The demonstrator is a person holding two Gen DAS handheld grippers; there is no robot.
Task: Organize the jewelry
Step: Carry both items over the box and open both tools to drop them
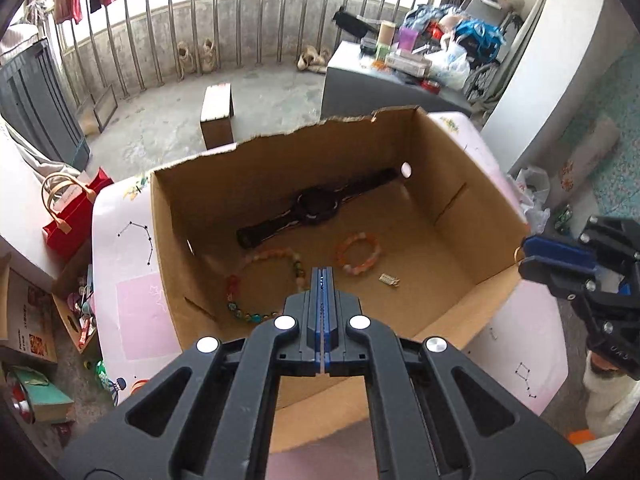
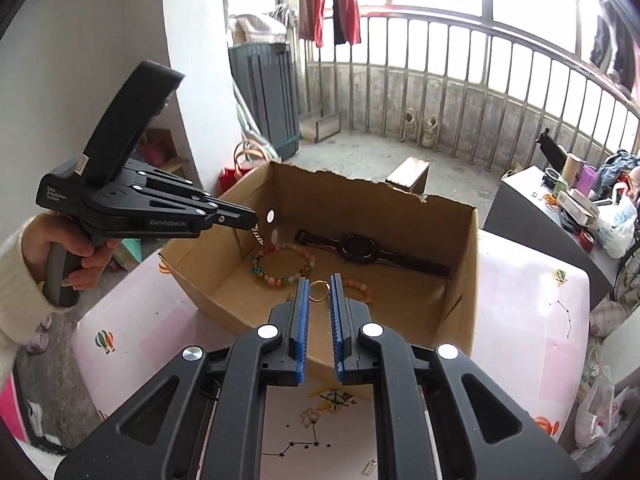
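Cardboard box point(image 1: 460, 216), open-topped, on pink tabletop point(image 2: 532, 292): serves as my collecting bin. Contents on its floor: one black watch point(image 1: 316, 204) along the far wall, one multicoloured bead necklace point(image 1: 260, 276), one orange bead bracelet point(image 1: 358, 254), one small metal clasp point(image 1: 389, 280). My right gripper point(image 2: 319, 286) pinches a gold ring point(image 2: 319, 291) between its blue pads, poised above the box's near edge, presumably for dropping inside. My left gripper point(image 2: 250, 216) has its jaws pressed together on a short gold chain point(image 2: 258, 235), which dangles from the tips over the box's left corner, above the necklace.
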